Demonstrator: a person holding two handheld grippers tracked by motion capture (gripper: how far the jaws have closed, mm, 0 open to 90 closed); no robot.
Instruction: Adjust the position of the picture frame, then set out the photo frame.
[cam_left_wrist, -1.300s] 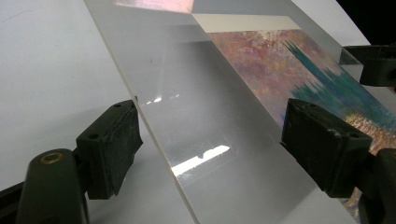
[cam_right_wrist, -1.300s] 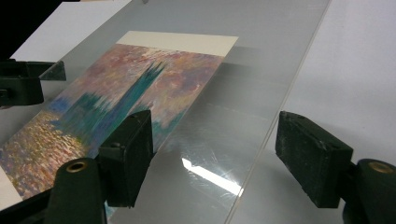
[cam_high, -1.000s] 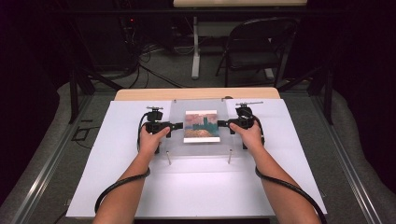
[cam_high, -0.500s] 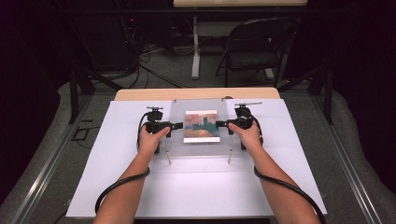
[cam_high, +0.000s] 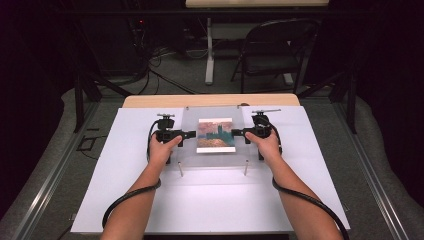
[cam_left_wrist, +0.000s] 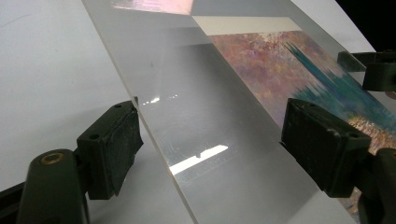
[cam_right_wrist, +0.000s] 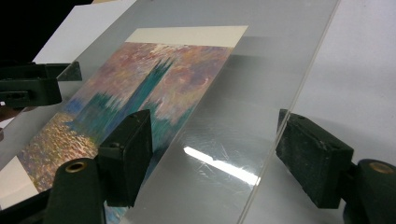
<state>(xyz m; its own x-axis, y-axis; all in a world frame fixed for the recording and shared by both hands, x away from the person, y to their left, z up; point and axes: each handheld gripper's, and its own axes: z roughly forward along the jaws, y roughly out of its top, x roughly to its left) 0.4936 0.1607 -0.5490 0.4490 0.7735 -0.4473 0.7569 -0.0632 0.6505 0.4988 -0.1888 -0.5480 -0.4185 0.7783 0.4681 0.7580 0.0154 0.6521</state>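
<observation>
dark room | grey floor (cam_high: 165, 75) | black folding chair (cam_high: 272, 50) | floor cables (cam_high: 150, 55)

Bright light from above whitens the table (cam_high: 125, 200) at centre frame; the room in the upper frame stays dim; glare streaks cross the clear sheet (cam_left_wrist: 201, 158) (both gripper views); near jaws look soft.

Legible text, labels, brands, numbers, signs: none. The painted picture card (cam_high: 215, 135) under the clear acrylic sheet (cam_left_wrist: 205, 140) carries brushwork in pink, teal and gold with a plain cream border (cam_right_wrist: 187, 36), no caption or signature readable. The white surface (cam_high: 210, 200) is unmarked. Black gripper jaws bear no readable marking in either gripper view.
</observation>
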